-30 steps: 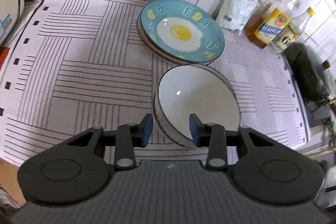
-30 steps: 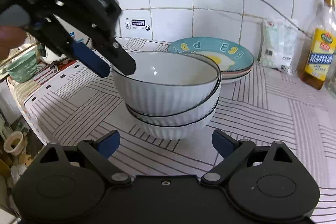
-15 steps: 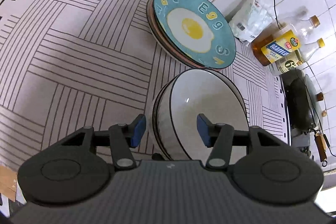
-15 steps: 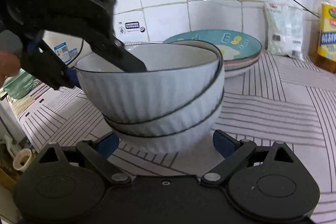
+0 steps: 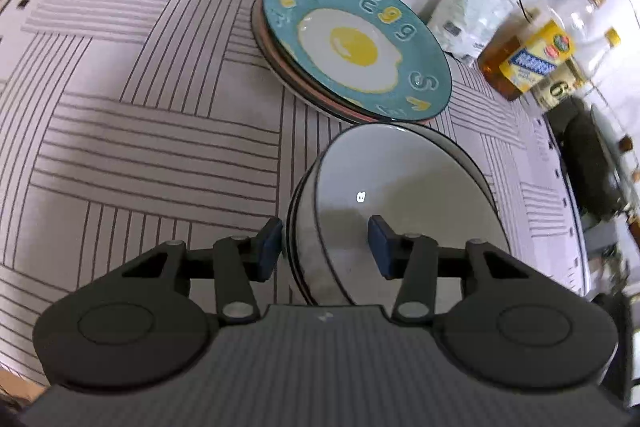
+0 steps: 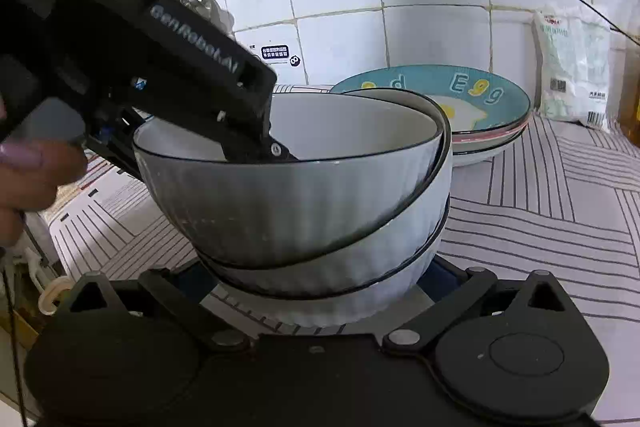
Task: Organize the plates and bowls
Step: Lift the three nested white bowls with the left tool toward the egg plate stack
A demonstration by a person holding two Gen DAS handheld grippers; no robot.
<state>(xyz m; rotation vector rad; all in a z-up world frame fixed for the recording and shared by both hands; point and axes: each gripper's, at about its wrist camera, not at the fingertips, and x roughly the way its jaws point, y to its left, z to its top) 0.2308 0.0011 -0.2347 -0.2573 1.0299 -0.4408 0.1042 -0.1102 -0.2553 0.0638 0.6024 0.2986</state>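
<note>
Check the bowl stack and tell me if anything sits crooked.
The top bowl sits tilted in the stack of white ribbed bowls: its rim is higher on the left, and the rim of the bowl below shows on the right. The left gripper straddles its rim. The plate stack behind looks even.

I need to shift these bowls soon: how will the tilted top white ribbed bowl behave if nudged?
The top white ribbed bowl sits askew in the bowl stack, so it would probably rock or slide. Its surface looks glazed, likely slippery. It appears ceramic, so probably heavy and chippable.
</note>
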